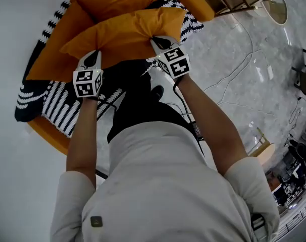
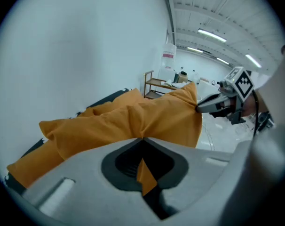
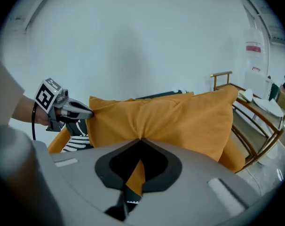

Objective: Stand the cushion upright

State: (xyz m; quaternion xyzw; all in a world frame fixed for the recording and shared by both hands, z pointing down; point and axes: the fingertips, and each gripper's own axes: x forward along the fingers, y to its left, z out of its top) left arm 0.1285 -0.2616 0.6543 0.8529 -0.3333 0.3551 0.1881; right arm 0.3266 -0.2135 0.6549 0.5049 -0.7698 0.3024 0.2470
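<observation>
An orange cushion [image 1: 128, 32] hangs lifted over an armchair seat, held by its near edge at two spots. My left gripper [image 1: 96, 54] is shut on the cushion's left part, with orange fabric pinched between its jaws [image 2: 142, 138]. My right gripper [image 1: 156, 39] is shut on the right part, with fabric bunched in its jaws [image 3: 141, 139]. In the left gripper view the cushion [image 2: 133, 119] stretches across to the right gripper [image 2: 201, 107]. In the right gripper view the cushion [image 3: 180, 117] reaches over to the left gripper [image 3: 88, 112]. The cushion's far side is hidden.
Below the cushion stands an orange armchair [image 1: 47, 135] draped with a black-and-white patterned throw [image 1: 67, 105]. A white wall lies to the left. Cables [image 1: 239, 69] trail over the marble floor at the right. A wooden frame [image 3: 255, 112] stands beyond the chair.
</observation>
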